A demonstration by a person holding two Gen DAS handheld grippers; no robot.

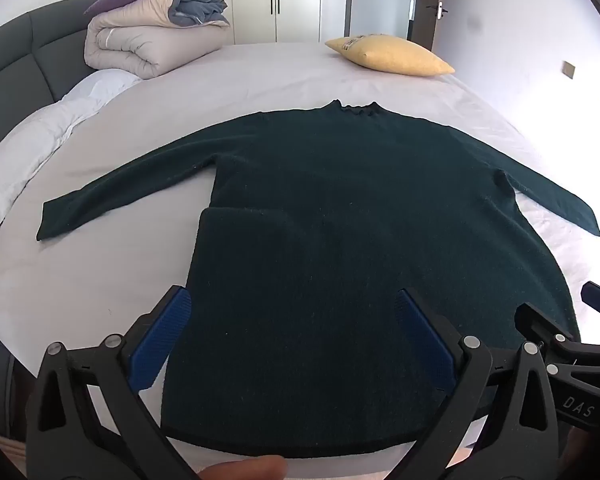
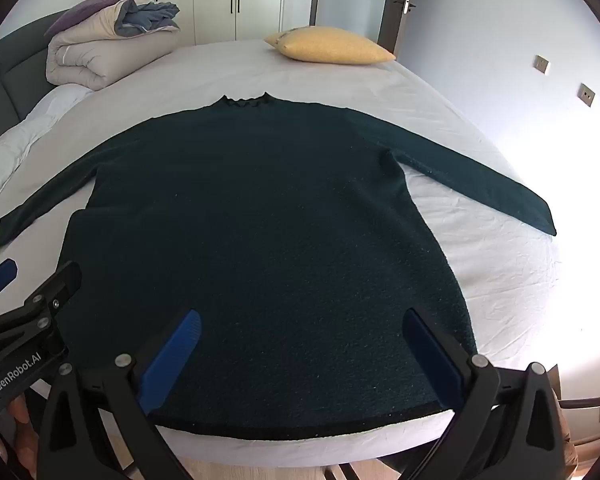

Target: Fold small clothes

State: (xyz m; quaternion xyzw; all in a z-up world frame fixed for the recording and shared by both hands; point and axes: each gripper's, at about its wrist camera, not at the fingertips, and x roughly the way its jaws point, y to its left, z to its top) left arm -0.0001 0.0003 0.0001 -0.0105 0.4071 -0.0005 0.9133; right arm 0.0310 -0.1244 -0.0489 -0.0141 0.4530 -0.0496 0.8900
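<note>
Both grippers, L [image 1: 294,300] & R [image 2: 300,320], spread wide above sweater [image 2: 260,220]; hem corners hidden.

A: Any lettering noted?
B: "GenRobot.AI" ran white along the left gripper [image 2: 4,276] arm, right wrist view. "DAS" stood on the right gripper [image 1: 580,308] body, left wrist view. Nothing else was legible.

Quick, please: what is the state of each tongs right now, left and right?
Left tongs: open, holding nothing, above the dark green sweater.
Right tongs: open, holding nothing, above the same sweater.
</note>
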